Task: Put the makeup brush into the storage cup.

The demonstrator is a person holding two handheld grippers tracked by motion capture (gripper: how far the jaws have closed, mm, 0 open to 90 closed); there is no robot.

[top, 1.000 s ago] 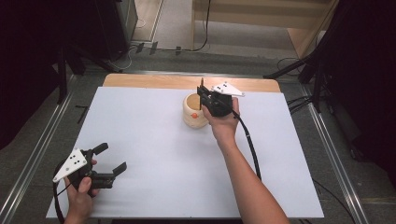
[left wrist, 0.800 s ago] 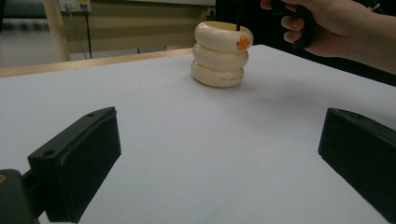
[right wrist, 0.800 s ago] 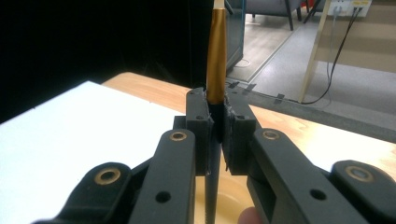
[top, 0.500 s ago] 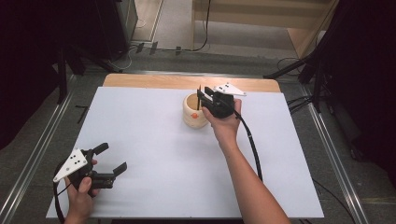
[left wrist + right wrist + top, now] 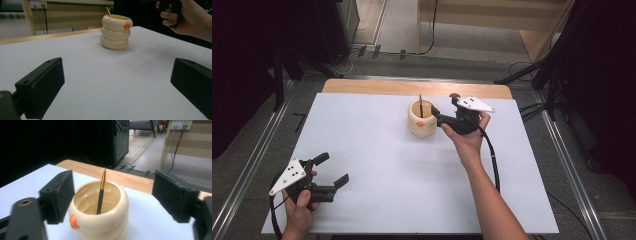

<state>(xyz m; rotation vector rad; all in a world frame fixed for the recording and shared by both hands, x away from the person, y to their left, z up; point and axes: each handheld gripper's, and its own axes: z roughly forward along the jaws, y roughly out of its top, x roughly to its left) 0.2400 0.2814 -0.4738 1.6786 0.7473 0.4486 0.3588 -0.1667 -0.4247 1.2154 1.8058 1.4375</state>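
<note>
A cream ringed cup (image 5: 422,120) with an orange spot stands far on the white table sheet (image 5: 377,165). A dark pen with a gold upper part (image 5: 420,104) leans upright inside it. My right gripper (image 5: 444,104) hovers just right of the cup, open, its fingers apart from the pen. In the right gripper view the cup (image 5: 100,222) and pen (image 5: 101,195) sit between the spread jaws of the right gripper (image 5: 115,195). My left gripper (image 5: 331,169) rests open at the near left corner, nothing between its fingers. In the left gripper view the left gripper (image 5: 116,82) faces the cup (image 5: 115,32).
A wooden table edge (image 5: 412,87) runs along the far side of the sheet. Metal rails (image 5: 252,165) flank the table on both sides. The right gripper's cable (image 5: 494,165) trails along the forearm. The other hand (image 5: 185,17) shows in the left gripper view.
The right gripper has drawn slightly to the right and nearer, away from the cup's rim. The pen still stands in the cup. The left gripper has stayed in place.
</note>
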